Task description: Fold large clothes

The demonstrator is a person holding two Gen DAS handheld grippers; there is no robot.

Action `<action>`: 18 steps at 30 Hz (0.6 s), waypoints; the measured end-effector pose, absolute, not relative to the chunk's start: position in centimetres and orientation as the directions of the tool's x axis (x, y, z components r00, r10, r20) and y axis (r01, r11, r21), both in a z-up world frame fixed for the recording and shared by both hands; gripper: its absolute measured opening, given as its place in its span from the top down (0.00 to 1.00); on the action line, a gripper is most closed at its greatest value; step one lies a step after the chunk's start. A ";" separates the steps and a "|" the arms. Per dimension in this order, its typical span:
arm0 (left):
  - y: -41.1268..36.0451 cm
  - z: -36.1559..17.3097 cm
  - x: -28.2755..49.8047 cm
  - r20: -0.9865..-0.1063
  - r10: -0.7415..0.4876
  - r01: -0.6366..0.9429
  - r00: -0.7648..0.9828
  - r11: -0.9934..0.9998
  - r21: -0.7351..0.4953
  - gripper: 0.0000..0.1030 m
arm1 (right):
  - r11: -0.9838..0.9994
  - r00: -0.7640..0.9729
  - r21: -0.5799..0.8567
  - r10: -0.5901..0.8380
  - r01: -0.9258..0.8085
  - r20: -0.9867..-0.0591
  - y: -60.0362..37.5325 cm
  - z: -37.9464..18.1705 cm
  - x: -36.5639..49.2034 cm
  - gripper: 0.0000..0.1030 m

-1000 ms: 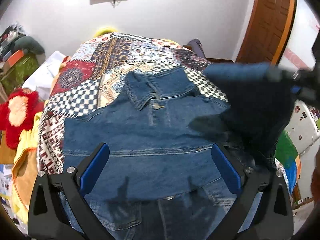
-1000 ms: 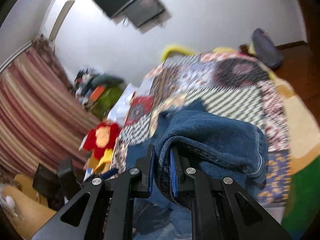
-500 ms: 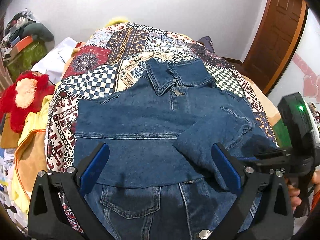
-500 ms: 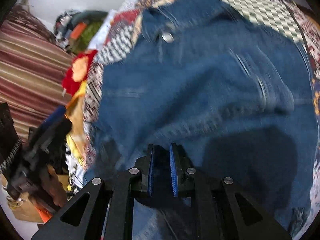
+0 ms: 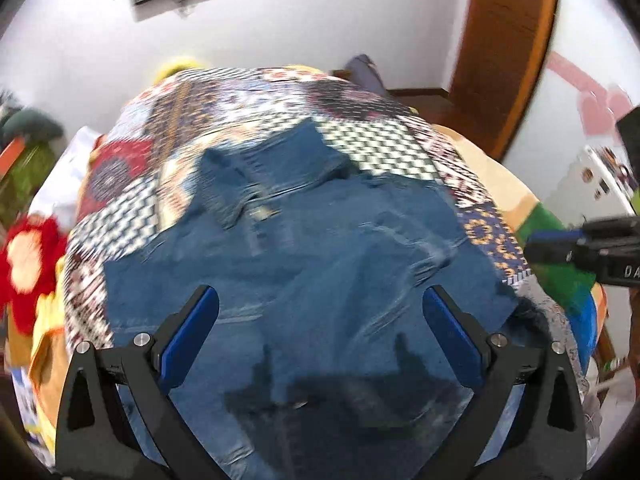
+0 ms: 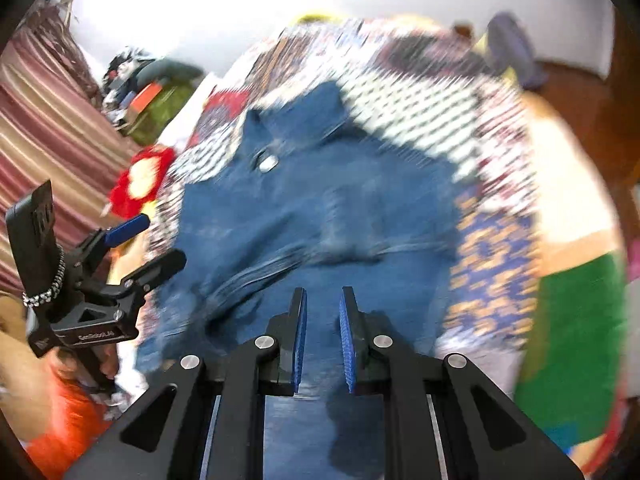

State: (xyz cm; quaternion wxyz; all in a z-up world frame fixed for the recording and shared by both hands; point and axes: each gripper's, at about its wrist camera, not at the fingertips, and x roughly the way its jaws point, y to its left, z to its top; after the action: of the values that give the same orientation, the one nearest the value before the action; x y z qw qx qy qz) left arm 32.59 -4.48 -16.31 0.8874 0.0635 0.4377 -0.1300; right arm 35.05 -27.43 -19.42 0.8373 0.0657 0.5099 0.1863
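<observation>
patchwork bed cover, denim jacket on it

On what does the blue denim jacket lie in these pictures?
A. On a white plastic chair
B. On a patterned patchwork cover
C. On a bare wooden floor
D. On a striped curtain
B: the denim jacket is spread flat on the patchwork cover, whose checkered and flowered patches show around its collar and sides in both wrist views.
</observation>
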 end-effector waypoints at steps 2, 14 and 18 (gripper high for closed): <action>-6.7 -17.1 33.6 -0.808 -0.186 0.328 0.559 0.945 0.009 0.00 | 0.940 0.449 0.244 0.330 -0.240 -0.830 -28.9 -18.9 34.9 0.88; -10.4 -25.5 38.0 -0.926 -0.141 0.377 0.349 0.926 0.001 0.20 | 0.938 0.326 0.302 0.342 -0.170 -0.881 -31.9 -24.9 36.2 0.88; -9.4 -26.3 38.7 -0.932 -0.205 0.355 0.300 0.930 -0.090 0.22 | 0.934 0.284 0.315 0.352 -0.170 -0.892 -31.1 -26.8 36.4 0.88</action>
State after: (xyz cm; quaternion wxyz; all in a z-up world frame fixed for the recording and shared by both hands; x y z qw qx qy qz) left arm 38.69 -9.37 -26.31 0.8035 0.0666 0.5653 -0.1743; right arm 36.43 -31.12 -26.81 0.7972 0.0792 0.5756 0.1638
